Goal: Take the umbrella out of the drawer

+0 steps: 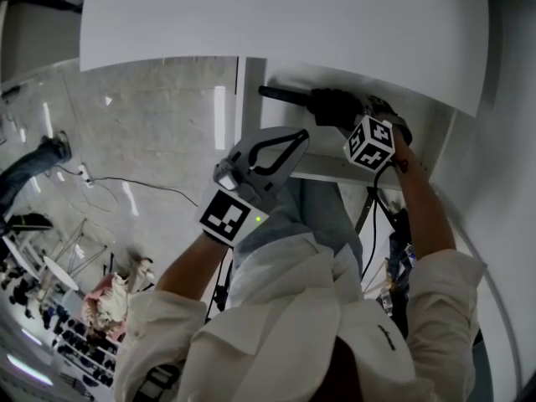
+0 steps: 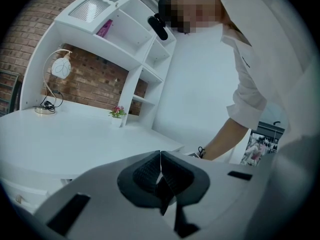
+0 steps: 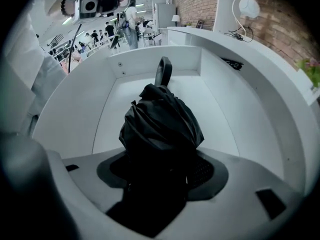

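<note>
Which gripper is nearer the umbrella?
Right. The right gripper is shut on the umbrella at the open drawer; the left gripper, shut and empty, is off to its left, not touching it.

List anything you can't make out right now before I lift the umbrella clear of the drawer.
- Right gripper view: the umbrella fills the right gripper, covering its pads; whether it touches the drawer floor cannot be told.
- Head view: the desk top hides the drawer's inside.
- Left gripper view: the left gripper, shut and empty, faces the shelves; drawer and umbrella are out of frame.
</note>
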Motion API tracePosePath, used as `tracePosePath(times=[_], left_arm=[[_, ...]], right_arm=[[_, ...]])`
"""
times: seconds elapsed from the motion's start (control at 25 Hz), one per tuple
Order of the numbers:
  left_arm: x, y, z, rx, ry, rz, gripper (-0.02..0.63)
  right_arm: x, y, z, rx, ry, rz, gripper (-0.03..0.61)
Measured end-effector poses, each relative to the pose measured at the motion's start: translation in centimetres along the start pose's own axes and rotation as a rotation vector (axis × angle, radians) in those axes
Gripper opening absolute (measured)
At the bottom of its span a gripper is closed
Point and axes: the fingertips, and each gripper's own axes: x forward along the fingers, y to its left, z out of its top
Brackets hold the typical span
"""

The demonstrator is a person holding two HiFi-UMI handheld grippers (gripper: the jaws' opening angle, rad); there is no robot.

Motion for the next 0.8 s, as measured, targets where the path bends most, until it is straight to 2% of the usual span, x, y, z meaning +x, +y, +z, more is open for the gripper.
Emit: tracePosePath(times=[0.2,0.36,0.52,0.68,0.8], left_arm=[[-1.4,-0.2,1.8,-0.001,-0.010,0.014,0.026],[-2.7,-0.4,4.8,-0.008,-0.065,0.065,0.026],[-4.7,-0.6,10.8,0.014,-0.140,0.110,0.026],[-5.9,-1.9,16.1,0.055,-0.192,0.115,0.026],[-6.2,-3.4,19.3,0.081,-0.238,0.104,0.026]], right_arm=[[-3.6,1.2,1.9,0.103,-0.117,-0.052,0.288],[-9.2,2.5,3.9,0.207,-0.248,-0.133,0.288],[-18.8,1.8,6.7,0.325,-0.400,-0.271,0.288],[-29.7,0.2,9.4,0.438,-0.563,-0.429,0.288],[-37.1,-0.8,10.7,0.479,-0.698,-0.550,0.288]])
